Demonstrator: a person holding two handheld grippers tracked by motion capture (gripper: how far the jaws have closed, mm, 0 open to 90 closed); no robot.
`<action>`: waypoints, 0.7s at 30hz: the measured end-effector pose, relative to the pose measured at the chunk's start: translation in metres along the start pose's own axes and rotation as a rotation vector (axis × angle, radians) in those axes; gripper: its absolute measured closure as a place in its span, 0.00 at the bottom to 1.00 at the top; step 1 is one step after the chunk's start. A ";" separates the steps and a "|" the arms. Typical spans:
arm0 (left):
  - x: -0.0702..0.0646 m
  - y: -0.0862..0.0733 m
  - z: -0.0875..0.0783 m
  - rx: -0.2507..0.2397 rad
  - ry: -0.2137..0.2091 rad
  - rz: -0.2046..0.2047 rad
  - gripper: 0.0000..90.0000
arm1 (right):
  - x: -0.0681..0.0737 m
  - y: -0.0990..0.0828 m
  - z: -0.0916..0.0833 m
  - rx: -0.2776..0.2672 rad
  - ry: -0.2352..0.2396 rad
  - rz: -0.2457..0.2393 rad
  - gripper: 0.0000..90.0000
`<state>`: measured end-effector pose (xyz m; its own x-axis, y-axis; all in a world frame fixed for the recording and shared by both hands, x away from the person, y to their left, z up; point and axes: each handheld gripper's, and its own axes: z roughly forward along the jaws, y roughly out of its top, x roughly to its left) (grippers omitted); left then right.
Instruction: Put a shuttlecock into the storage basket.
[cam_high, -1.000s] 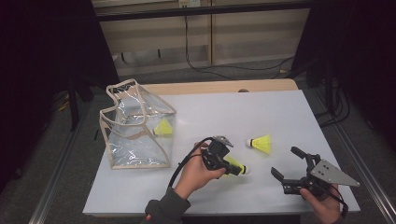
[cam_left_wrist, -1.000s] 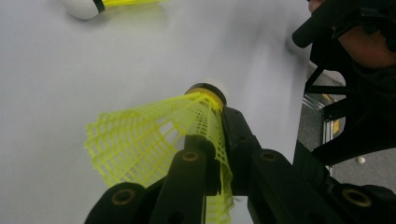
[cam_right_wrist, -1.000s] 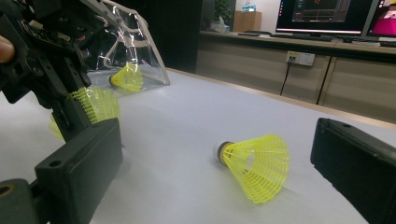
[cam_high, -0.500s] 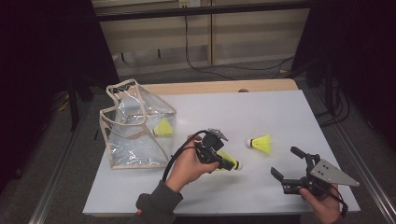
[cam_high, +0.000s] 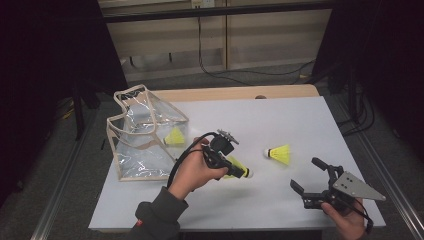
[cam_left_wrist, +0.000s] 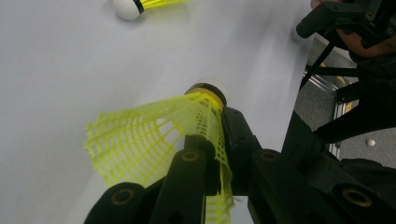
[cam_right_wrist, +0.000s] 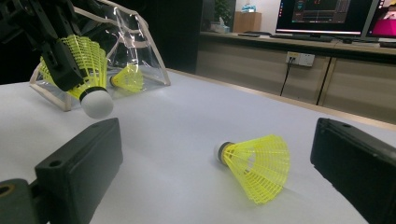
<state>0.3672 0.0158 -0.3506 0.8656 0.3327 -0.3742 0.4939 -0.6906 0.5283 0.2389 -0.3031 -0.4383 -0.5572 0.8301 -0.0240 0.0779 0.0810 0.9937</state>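
- White counter (cam_high: 300, 125) under a dim room, with dark floor at both sides and cables along the back wall; everything in hand sits on its near half.
- At the left stands a clear bag (cam_high: 145, 142), mouth tilted up and open, with one yellow shuttlecock (cam_high: 175, 136) already lying inside. The soft walls could buckle or the bag slide if something knocks its rim, and that would spoil the drop.
- Just right of the bag, the left claw (cam_high: 235, 169) is clamped on a second shuttlecock (cam_left_wrist: 159, 140), lifted off the counter with its white cork pointing away from the bag.
- In the left claw view the jaws pinch the thin plastic skirt at one side, not the cork. That skirt is springy; I judge it could bend, twist in the grip or slip free on the way across.
- Being carried cork-first the wrong way, it could catch the bag's edge with its wide skirt and fall outside.
- Further right a third shuttlecock (cam_high: 280, 153) lies on its side, well apart from either claw. It is light and round-nosed, so a brushing cable or sleeve could roll it off toward the edge.
- At the far right the right claw (cam_high: 306, 181) hangs wide and empty, low over the counter, pointing toward that loose one.
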 end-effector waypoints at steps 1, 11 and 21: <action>0.001 0.000 -0.002 0.000 -0.006 -0.002 0.96 | 0.000 0.000 0.000 0.003 0.000 0.000 0.02; 0.006 0.006 -0.015 0.018 0.011 -0.018 0.96 | 0.001 -0.001 0.000 0.005 0.001 0.002 0.02; 0.011 0.010 -0.027 0.021 0.020 -0.048 0.96 | 0.001 0.000 -0.001 0.004 0.001 0.002 0.02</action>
<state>0.3838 0.0295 -0.3284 0.8427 0.3782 -0.3833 0.5330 -0.6870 0.4940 0.2378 -0.3027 -0.4387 -0.5575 0.8299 -0.0224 0.0820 0.0818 0.9933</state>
